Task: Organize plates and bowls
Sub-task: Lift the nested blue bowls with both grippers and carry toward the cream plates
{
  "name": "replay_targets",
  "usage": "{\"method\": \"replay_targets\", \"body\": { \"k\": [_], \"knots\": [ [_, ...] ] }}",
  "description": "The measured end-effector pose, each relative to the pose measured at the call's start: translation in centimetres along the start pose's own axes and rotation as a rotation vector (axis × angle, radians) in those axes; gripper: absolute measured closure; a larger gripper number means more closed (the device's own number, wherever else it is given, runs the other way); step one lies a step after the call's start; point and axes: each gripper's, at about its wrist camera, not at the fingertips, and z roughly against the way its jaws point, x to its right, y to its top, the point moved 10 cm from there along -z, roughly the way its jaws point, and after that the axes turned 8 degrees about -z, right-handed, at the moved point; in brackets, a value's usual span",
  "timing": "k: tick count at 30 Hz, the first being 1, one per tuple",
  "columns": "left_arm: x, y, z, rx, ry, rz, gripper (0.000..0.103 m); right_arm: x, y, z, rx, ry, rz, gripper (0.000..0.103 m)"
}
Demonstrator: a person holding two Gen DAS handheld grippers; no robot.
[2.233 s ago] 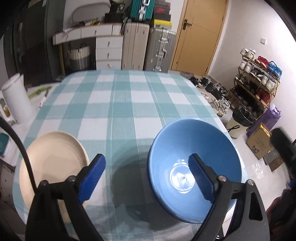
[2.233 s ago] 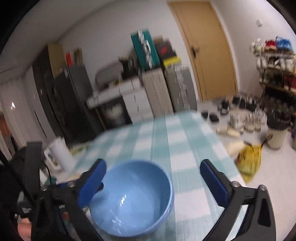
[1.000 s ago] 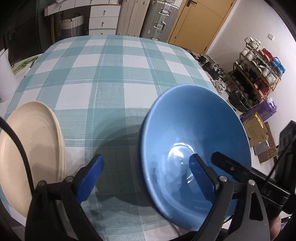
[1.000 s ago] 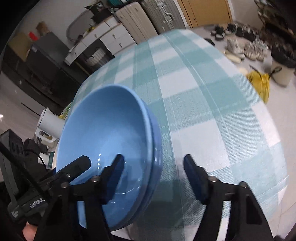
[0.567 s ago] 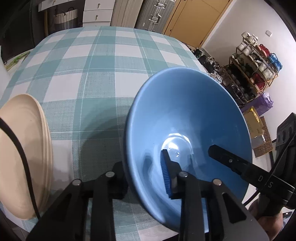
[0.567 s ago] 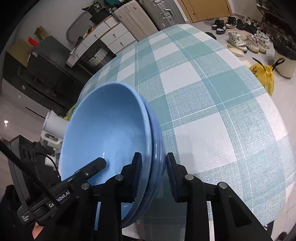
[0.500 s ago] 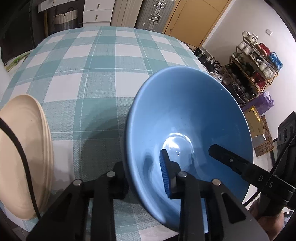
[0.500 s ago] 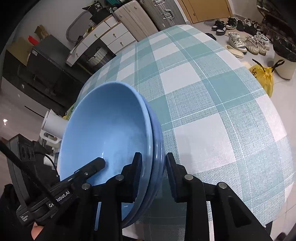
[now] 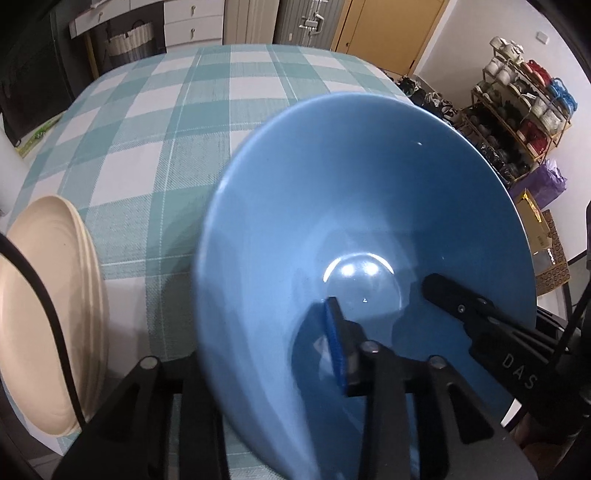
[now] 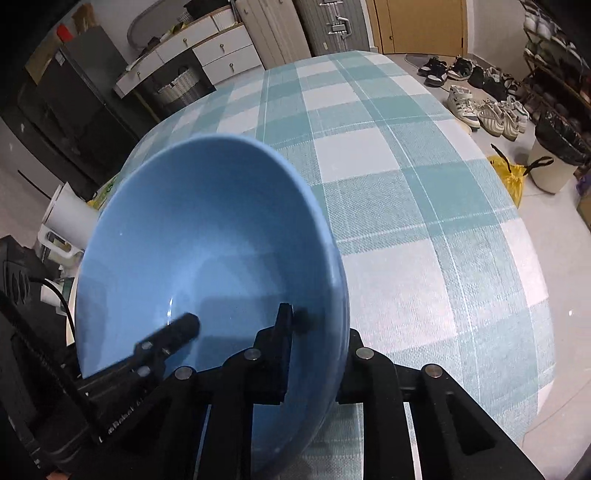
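- The bowl (image 9: 369, 206) was a glossy mid blue, paler where light struck its base.
- The tablecloth (image 9: 177, 122) bore a teal-and-white check.
- The stacked plates (image 9: 48, 295) were plain cream.
- The left gripper (image 9: 269, 354) was black with a ridged blue pad; the right gripper (image 10: 317, 332) was black.
- The door (image 9: 391, 29) was ochre.

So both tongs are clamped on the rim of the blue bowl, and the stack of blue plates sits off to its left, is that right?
Not quite: the left wrist view shows the plates are cream, not blue. Both the left tongs and right tongs do clamp the blue bowl rim.
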Motion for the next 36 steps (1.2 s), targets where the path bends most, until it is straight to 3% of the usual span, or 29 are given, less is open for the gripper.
{"method": "replay_targets", "body": {
  "k": [2, 5, 9, 11, 19, 36],
  "knots": [
    [0.3, 0.2, -0.1, 0.003, -0.028, 0.011, 0.056, 0.1, 0.2, -0.4, -0.013, 0.016, -0.009, 0.086],
    [0.5, 0.2, -0.2, -0.001, -0.033, 0.007, 0.056, 0.0, 0.3, -0.8, -0.030, 0.036, -0.015, 0.084],
    [0.6, 0.2, -0.3, -0.008, -0.024, -0.008, 0.058, 0.1, 0.3, -0.8, -0.035, 0.047, -0.019, 0.084],
    [0.4, 0.2, -0.3, -0.012, -0.003, -0.015, 0.065, 0.1, 0.2, -0.8, -0.045, 0.051, -0.030, 0.084],
    [-0.3, -0.2, 0.0, -0.029, -0.015, 0.016, 0.075, 0.0, -0.3, -0.3, -0.032, 0.024, -0.004, 0.086],
    [-0.5, -0.2, 0.8, -0.007, 0.000, 0.006, 0.078, -0.1, -0.3, 0.6, -0.004, 0.035, 0.003, 0.088]
  ]
}}
